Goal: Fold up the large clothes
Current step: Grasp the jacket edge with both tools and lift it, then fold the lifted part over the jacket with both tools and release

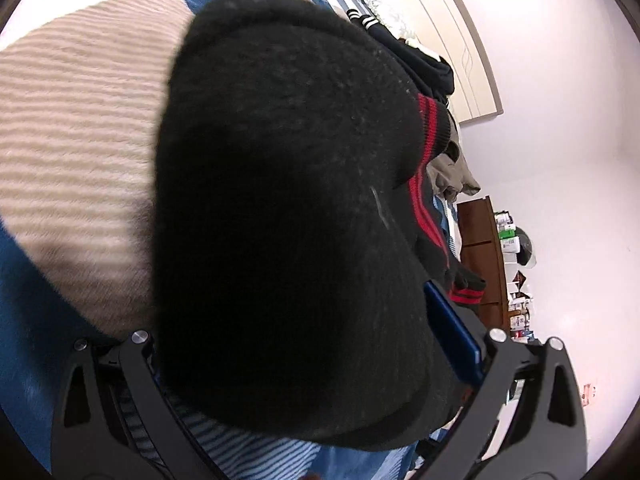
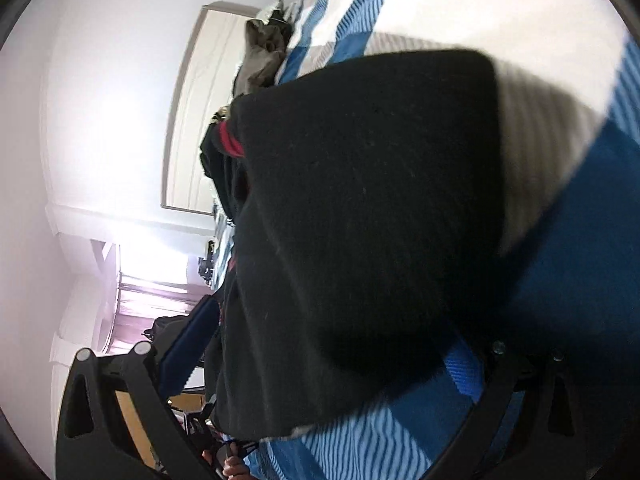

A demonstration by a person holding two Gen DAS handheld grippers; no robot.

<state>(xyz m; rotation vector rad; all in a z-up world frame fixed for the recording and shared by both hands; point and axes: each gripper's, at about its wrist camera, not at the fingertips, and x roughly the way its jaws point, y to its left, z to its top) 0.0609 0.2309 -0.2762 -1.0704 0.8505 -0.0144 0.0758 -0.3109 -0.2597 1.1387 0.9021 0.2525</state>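
Left claw and right claw both rolled sideways, fingertips hidden

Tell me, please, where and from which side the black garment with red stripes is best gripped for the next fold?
Probably the black garment is best held at its thick folded edge, approached edge-on from the near side over the checked blanket; both views show bunched cloth between the fingers there.

The black garment fills the left wrist view and hides most of the left gripper's fingers, so their closure cannot be told. In the right wrist view it likewise covers the right gripper's fingertips. Shelf items are too small to identify.
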